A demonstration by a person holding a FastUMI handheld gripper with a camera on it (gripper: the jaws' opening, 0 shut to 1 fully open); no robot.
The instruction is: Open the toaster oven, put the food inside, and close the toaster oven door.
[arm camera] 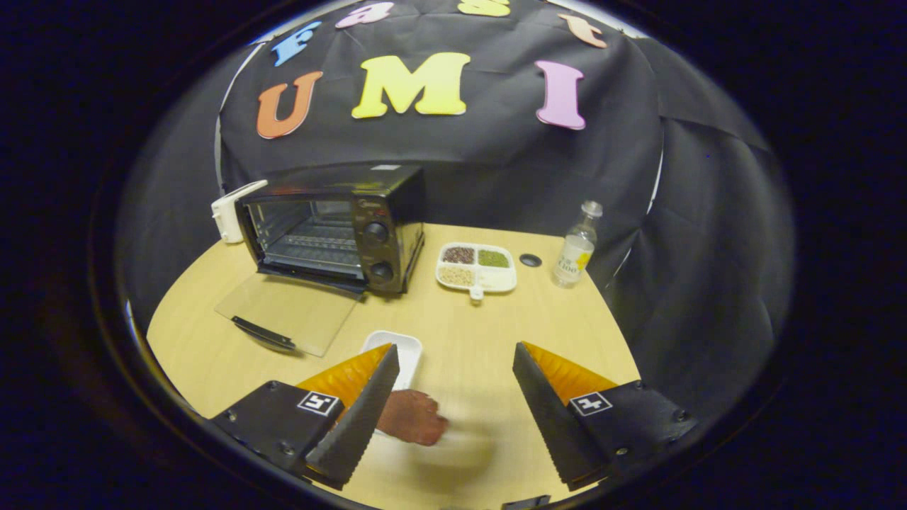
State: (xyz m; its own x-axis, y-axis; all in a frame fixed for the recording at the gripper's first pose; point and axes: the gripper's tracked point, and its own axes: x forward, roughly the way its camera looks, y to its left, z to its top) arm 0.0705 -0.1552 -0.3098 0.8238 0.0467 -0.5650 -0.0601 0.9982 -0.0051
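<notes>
The gripper (pixel 453 397) holds its jaws wide apart above the table (pixel 482 340), gripping nothing. One reddish-brown piece of food (pixel 413 418) lies between them, beside the left finger. Beyond that finger sits one small white tray (pixel 405 348), then one toaster oven (pixel 333 230), its glass door (pixel 287 313) dropped flat. Farther ahead stand one sectioned dish (pixel 476 267) and one bottle (pixel 577 244).

A light wooden table (pixel 489 333) carries a toaster oven (pixel 333 227) with its door (pixel 290 312) folded down. Near it lie a divided dish (pixel 476 267), a bottle (pixel 577 244), a white tray (pixel 400 354) and a brown food piece (pixel 412 418).
</notes>
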